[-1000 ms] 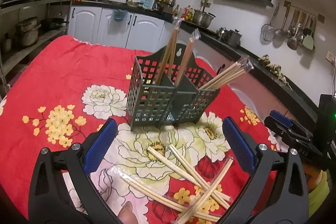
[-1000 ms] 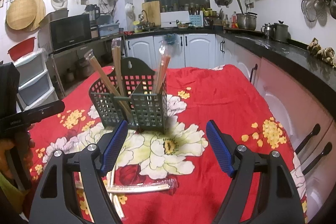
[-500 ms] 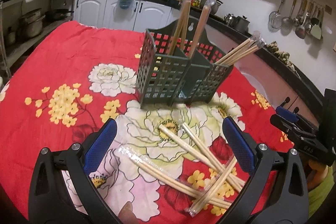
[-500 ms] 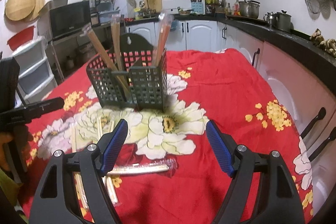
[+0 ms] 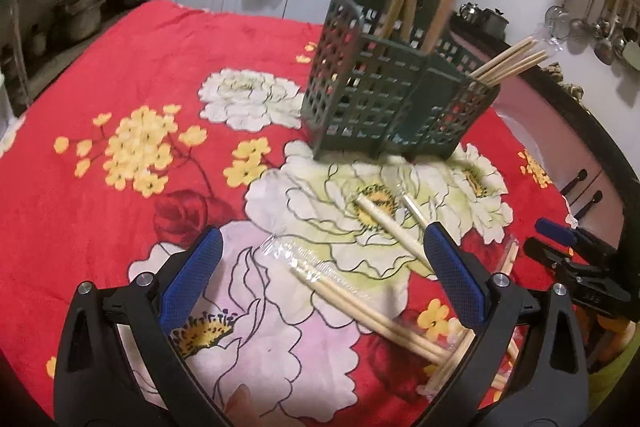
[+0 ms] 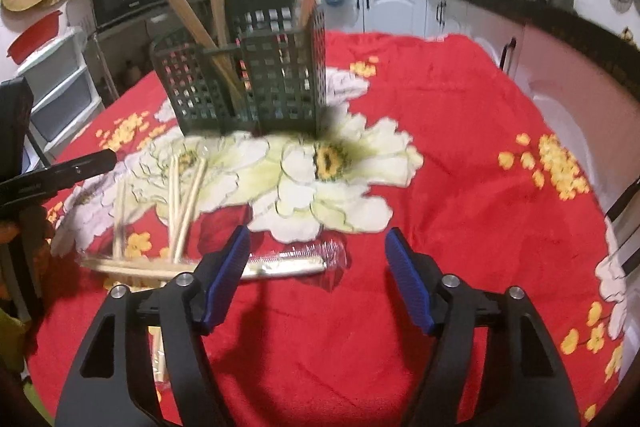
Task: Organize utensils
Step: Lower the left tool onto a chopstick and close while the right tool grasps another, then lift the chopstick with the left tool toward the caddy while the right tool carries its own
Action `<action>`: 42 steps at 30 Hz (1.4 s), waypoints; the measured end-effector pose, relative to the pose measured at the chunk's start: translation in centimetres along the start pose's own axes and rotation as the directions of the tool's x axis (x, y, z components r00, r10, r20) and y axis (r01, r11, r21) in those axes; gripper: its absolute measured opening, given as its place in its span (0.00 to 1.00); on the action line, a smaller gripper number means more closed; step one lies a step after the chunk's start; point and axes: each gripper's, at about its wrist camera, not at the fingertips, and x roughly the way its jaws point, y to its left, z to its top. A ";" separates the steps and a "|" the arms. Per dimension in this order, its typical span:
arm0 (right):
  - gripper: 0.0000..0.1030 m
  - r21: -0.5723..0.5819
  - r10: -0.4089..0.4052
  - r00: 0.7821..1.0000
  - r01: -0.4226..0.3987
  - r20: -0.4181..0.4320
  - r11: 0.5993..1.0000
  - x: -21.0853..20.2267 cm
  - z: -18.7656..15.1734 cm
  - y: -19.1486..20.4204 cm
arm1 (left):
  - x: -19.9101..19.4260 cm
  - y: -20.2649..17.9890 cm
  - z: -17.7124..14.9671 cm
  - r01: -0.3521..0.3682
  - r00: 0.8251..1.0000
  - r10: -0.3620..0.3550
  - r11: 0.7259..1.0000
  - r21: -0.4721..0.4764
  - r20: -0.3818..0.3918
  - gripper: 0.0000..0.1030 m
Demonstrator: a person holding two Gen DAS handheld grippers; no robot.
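Chopsticks (image 5: 372, 311) in clear plastic sleeves lie scattered on the red floral cloth (image 5: 120, 211) of the counter, in front of a dark green lattice holder (image 5: 384, 95) whose compartments already carry several wrapped pairs standing upright and leaning on the rims. The left tool (image 5: 320, 279) hangs released above the nearest sleeved pair, its blue pads either side of it and apart from it, apparently lined up so a closing pinch would catch the pair across its width. The right tool (image 6: 316, 275), also released and gripping nothing, has just been narrowing its jaws; one wrapped pair (image 6: 288, 263) lies crosswise just beyond its left pad, with only its clear end reaching into the gap. Both tools tilt downward toward the loose pile, probably to gather what remains for the holder.
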 end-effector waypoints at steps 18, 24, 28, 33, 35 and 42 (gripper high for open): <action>0.13 0.066 0.075 0.994 -0.070 -0.075 0.995 2.1 -0.5 -0.8 | 2.1 2.1 -0.8 0.027 0.997 -0.033 0.996 -0.088 -0.070 0.35; 0.04 0.082 0.069 0.995 -0.063 -0.074 0.995 2.2 -0.5 -1.2 | 2.2 2.7 -0.8 0.023 0.997 -0.031 0.993 -0.113 -0.070 0.22; 0.03 0.084 0.065 0.996 -0.059 -0.068 0.995 2.0 -0.5 -1.2 | 2.2 2.9 -0.7 0.026 0.997 -0.034 0.994 -0.110 -0.073 0.18; 0.02 0.101 0.072 0.997 -0.068 -0.039 0.993 1.4 -0.4 -1.5 | 2.2 3.1 -0.7 0.046 0.996 -0.055 0.992 -0.120 -0.074 0.10; 0.02 0.108 0.080 0.997 -0.077 -0.021 0.991 1.1 -0.3 -1.7 | 2.2 3.1 -0.7 0.051 0.995 -0.060 0.992 -0.118 -0.076 0.05; 0.02 0.087 0.075 0.996 -0.079 0.054 0.993 -1.0 0.5 -1.4 | 2.0 3.1 -0.4 0.071 0.994 -0.080 0.990 -0.122 -0.069 0.03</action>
